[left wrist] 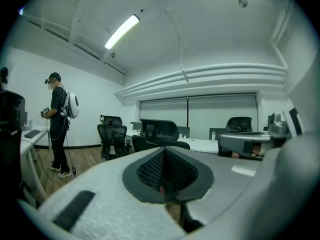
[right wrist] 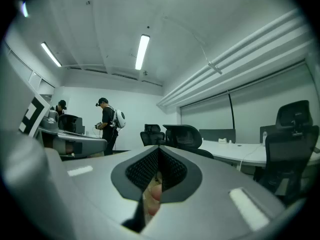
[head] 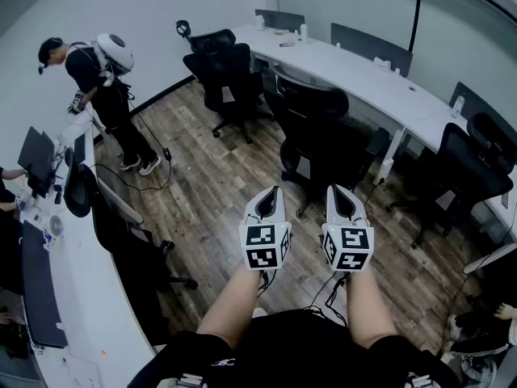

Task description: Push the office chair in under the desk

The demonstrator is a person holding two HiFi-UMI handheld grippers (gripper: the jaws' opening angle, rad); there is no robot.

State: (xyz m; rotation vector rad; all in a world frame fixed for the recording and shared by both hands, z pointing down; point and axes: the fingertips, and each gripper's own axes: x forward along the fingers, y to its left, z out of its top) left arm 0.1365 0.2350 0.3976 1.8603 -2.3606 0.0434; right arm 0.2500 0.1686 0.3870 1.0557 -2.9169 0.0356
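A black office chair point(head: 317, 132) stands on the wood floor, pulled out from the long white curved desk point(head: 365, 76). Both grippers are held side by side a short way in front of it, touching nothing. My left gripper point(head: 267, 194) is shut and empty. My right gripper point(head: 340, 192) is shut and empty too. In the left gripper view the closed gripper point(left wrist: 164, 170) points toward the chair's back point(left wrist: 159, 131) and the desk point(left wrist: 201, 144). The right gripper view shows its closed gripper point(right wrist: 157, 170) with the chair point(right wrist: 184, 134) and desk point(right wrist: 242, 153) beyond.
Another black chair point(head: 227, 78) stands further back by the same desk, and a third point(head: 462, 170) at the right. A person with a white backpack point(head: 103, 78) stands at the far left. A second white desk point(head: 74, 297) with monitors and a chair point(head: 113, 234) lines the left side.
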